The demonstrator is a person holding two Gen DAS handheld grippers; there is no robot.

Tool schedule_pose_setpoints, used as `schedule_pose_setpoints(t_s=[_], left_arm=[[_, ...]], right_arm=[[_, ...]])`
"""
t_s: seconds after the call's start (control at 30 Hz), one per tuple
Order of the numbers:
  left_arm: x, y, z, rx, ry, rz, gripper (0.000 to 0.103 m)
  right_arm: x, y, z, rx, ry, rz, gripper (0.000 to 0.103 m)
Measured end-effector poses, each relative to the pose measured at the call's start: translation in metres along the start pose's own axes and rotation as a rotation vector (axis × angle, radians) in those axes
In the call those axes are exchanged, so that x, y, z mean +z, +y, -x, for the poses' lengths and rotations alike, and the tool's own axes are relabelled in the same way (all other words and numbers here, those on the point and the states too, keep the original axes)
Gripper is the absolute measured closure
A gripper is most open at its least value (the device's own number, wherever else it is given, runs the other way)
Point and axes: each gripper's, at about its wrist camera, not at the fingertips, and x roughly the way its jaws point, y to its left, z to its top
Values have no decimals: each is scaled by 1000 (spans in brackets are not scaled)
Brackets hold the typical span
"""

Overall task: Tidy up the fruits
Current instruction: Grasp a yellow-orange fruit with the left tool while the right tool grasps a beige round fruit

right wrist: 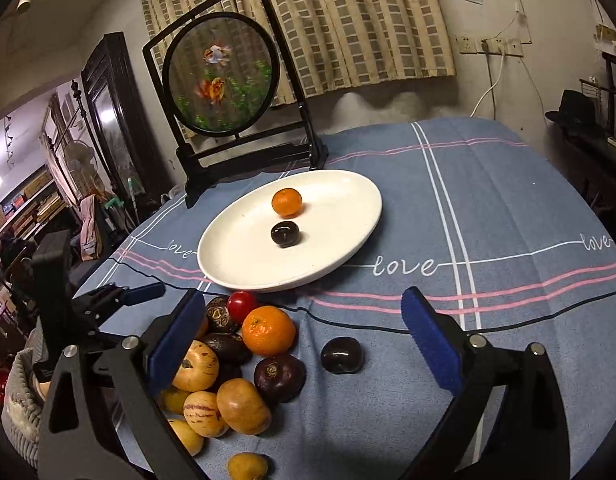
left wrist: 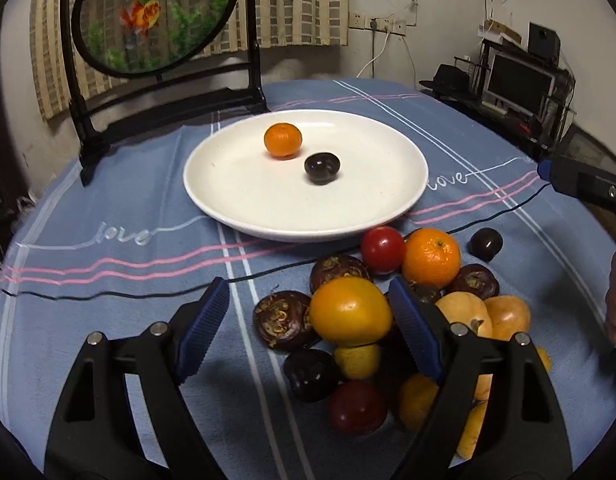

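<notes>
Two fruits, a small round orange tangerine (left wrist: 282,140) and a glossy dark plum (left wrist: 322,168), sit on our oval white ceramic plate (left wrist: 244,204), its long axis running left-right; our left gripper (left wrist: 308,336) and right gripper (right wrist: 304,344) both gape wide, empty.

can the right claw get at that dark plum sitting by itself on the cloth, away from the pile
Probably yes. The right claw is open, and the lone dark plum lies on the cloth between its fingers' lines, apart from the fruit pile, with nothing over it.
</notes>
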Motion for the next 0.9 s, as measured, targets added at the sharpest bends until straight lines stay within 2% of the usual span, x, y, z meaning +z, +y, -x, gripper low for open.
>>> schedule_pose_setpoints(t_s=[0.1,0.17,0.23,0.47,0.63,0.73,0.8,0.87,0.9], left_arm=[[-2,1,-8,-56,27,13,29],[-3,-3,-8,-87,23,7,50],[-4,-7,-7,-117,19,-14,59],[-1,1,-7,-142,31,46,60],[3,21,-2,-124,11,129,61],[4,30,1,-128,4,162,63],[5,32,1,-128,1,170,63],[5,32,2,-130,1,170,64],[5,32,2,-134,-1,168,65]], right_arm=[[0,-1,0,-4,3,-3,4],[0,-1,-1,-1,6,-6,4],[-1,0,-2,15,13,-2,4],[-13,37,-11,91,64,137,4],[-32,77,-25,59,103,306,5],[-47,97,-36,35,137,409,21],[-54,103,-46,34,176,436,44],[-54,101,-47,76,183,415,56],[-54,101,-47,70,180,418,56]])
